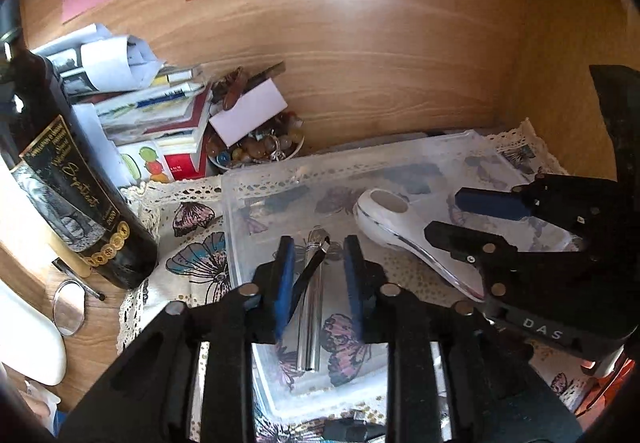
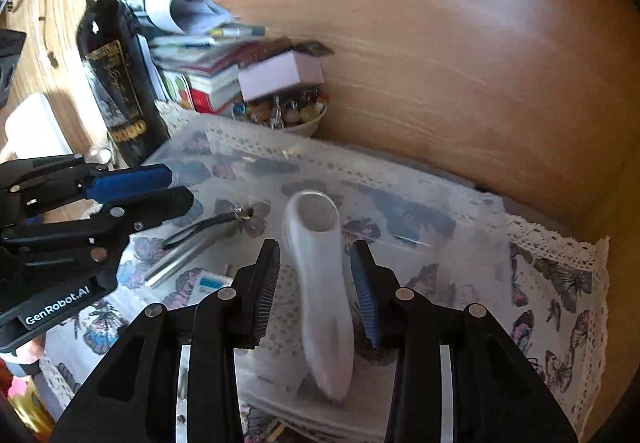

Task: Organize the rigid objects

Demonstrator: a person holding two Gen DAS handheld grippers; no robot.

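Note:
A clear plastic box (image 1: 248,187) sits on a butterfly-print cloth. Inside lie a silver metal tube with a black strap (image 1: 310,307) and a white handheld device (image 1: 384,223) with a round opening. My left gripper (image 1: 319,247) is open, its blue pads either side of the tube, not touching it. My right gripper (image 2: 316,251) is open around the white device (image 2: 320,283), pads apart from its sides. The right gripper also shows in the left wrist view (image 1: 444,215), and the left gripper in the right wrist view (image 2: 180,187). The tube (image 2: 188,247) lies left of the device.
A dark wine bottle (image 1: 72,179) stands left of the box. Behind are a pile of books and papers (image 1: 152,111) and a bowl of beads (image 1: 256,151). A wooden back wall (image 1: 380,63) with coloured notes and a side wall close the space. A small mirror (image 1: 68,307) lies left.

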